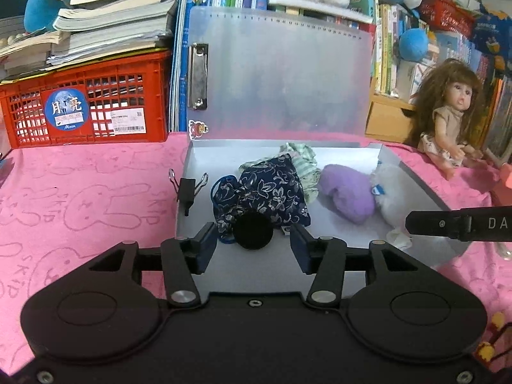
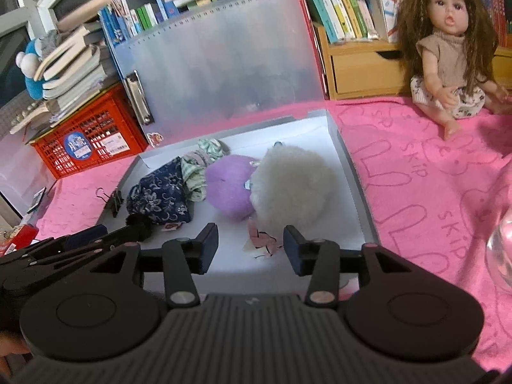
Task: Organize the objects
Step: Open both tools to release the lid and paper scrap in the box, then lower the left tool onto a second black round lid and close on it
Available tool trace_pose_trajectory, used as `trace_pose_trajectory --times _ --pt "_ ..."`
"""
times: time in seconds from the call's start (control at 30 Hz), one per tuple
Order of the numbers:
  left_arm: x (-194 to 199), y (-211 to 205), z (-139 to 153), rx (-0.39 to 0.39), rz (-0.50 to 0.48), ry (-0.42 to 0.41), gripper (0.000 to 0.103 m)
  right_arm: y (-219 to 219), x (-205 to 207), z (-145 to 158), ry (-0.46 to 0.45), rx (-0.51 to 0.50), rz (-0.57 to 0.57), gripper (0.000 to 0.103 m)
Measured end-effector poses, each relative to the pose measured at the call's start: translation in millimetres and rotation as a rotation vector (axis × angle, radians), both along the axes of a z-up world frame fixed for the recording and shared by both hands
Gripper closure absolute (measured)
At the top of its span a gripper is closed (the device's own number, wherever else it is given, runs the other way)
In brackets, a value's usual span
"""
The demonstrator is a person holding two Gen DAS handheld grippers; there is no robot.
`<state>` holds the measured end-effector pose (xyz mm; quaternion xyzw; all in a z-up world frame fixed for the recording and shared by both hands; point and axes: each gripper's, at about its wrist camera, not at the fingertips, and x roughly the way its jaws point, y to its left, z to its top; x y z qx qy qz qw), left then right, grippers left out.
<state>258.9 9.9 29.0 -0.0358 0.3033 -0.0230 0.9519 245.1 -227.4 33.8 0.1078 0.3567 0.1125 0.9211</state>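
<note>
Right now I am holding both claws low over the near edge of the open storage box (image 1: 425,188), which is sitting on the pink cloth (image 1: 80,198) with its translucent lid (image 1: 281,73) standing upright at the back. My left claw (image 1: 252,235) is spread wide and gripping nothing; a black fuzzy ball (image 1: 252,230) is lying between its fingers without either pad touching it, pressed against the near end of the navy floral pouch (image 1: 272,188). My right claw (image 2: 251,244) is likewise gaping and empty, hovering just above a small pink paper scrap (image 2: 264,240) on the box floor. Just beyond, I am seeing the white fluffy toy (image 2: 294,185) beside the purple plush (image 2: 230,185), with a striped green cloth (image 2: 200,168) tucked behind the pouch, so most of the soft things are already sitting inside. A black binder clip (image 1: 187,188) is gripping the box's left wall. Judging from this, I am in the packing stage, deciding what to settle next. The next move is probably calling for closing the left claw on the black ball, or sweeping up the scrap, without dragging the pouch. Farther off, the doll (image 2: 448,48) is sitting on the cloth well apart from the box, possibly waiting its turn, with the red crate (image 1: 86,108) and bookshelves behind.
</note>
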Motion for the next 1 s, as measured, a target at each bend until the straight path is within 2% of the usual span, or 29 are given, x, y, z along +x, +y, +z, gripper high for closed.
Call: trace_pose_trajectory --times 0.23,0.43,0.73,1.0 --pt "-30.4 4.6 12.5 -0.021 -0.036 -0.026 0.044 -3.4 -26.9 9.6 -0.055 -0.013 0.018 0.038" --pt "-63.4 3.4 17.3 -0.011 -0.078 -0.059 0.041 -1.5 -55.2 12.7 -0.101 -0.051 0.029 0.036" --pt "-109.2 6.5 12.5 0.026 -0.105 -0.085 0.04 2.8 -101.0 11.4 -0.177 -0.138 0.037 0.032" --pt "-134.2 11.6 0.4 0.059 -0.102 -0.082 0.039 9.8 -131.7 -1.8 -0.2 -0.2 0.031 0.027"
